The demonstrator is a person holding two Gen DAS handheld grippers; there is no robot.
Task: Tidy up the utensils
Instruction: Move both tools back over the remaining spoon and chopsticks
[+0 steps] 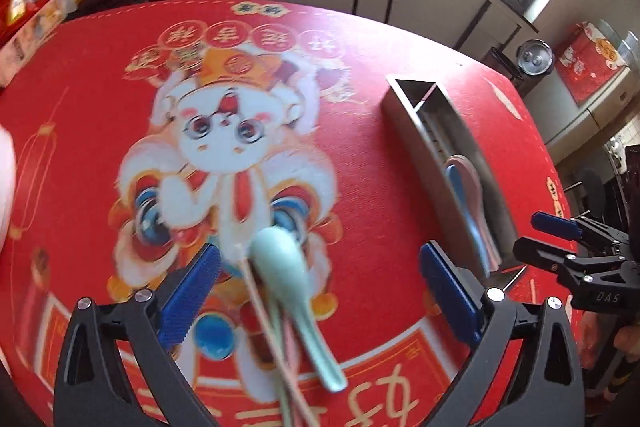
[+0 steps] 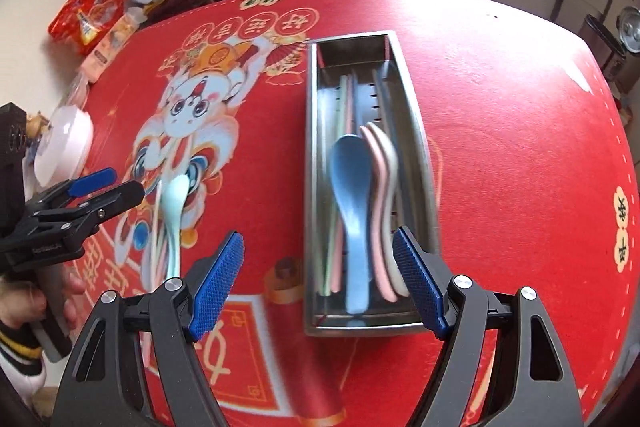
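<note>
In the left wrist view the left gripper [image 1: 320,291] stands spread wide, its blue ribbed pads [image 1: 190,293] clear on both sides of a pale mint-green plastic spoon [image 1: 286,281] that lies bowl-forward on the red printed tablecloth [image 1: 380,155], with a few thin pastel chopsticks [image 1: 260,307] beside and under its handle; nothing is gripped. To the right lies the long stainless-steel utensil tray [image 1: 404,131], near but apart from the spoon. In the right wrist view the right gripper [image 2: 320,279] hangs over the near end of that tray [image 2: 310,187], jaws well open and empty, above a sky-blue plastic spoon [image 2: 352,187], pink and cream spoons [image 2: 382,187] and more chopsticks already inside; the mint spoon [image 2: 174,211] rests on the cloth to the left, just in front of the other gripper [image 2: 108,183]. The spoon looks light, stiff and smooth, so likely to slide or pivot in a loose pinch; I would take it across the handle just behind the bowl. The chopsticks look thin and apt to roll, best pinched together near mid-length.
</note>
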